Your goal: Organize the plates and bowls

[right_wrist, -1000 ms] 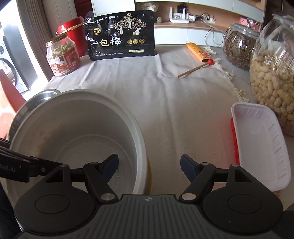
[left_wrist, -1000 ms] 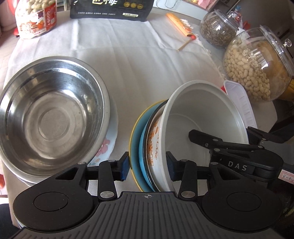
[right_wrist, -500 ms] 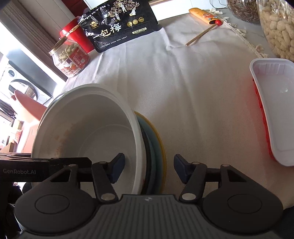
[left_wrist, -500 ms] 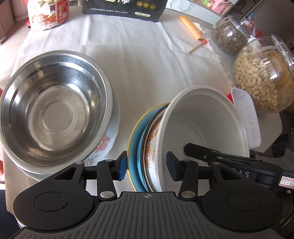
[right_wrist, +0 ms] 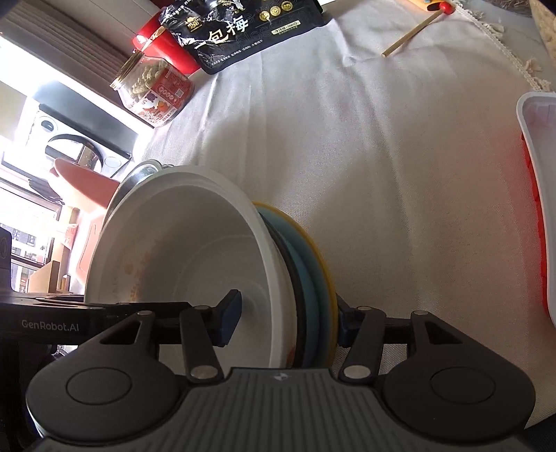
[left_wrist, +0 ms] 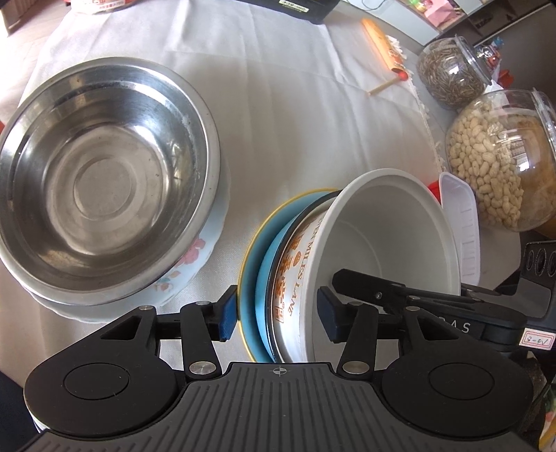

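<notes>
White paper bowl (left_wrist: 389, 240) nested in two plates, tilted on edge, pinched from both sides.

My left gripper (left_wrist: 278, 314) and right gripper (right_wrist: 283, 318) each clamp that one stack: blue plate (left_wrist: 264, 295), yellow-rimmed plate (left_wrist: 248, 264). Left of the stack I count one steel bowl (left_wrist: 104, 174) sitting in one floral bowl (left_wrist: 198, 253); right, one white tray (left_wrist: 462, 222) and two glass jars (left_wrist: 500, 156).

A pale cloth (right_wrist: 365, 146) with a fringed edge covers the bench (left_wrist: 431, 114). At the left of the right wrist view a window (right_wrist: 21, 114) lets in hard daylight (blown out to white), with a ribbed grey panel (right_wrist: 59, 31) above it. A red chair back (right_wrist: 83, 184) stands near the bench edge. Far right in the left wrist view, dark shelving (left_wrist: 493, 21) holds small bright things, too blurred to name.
</notes>
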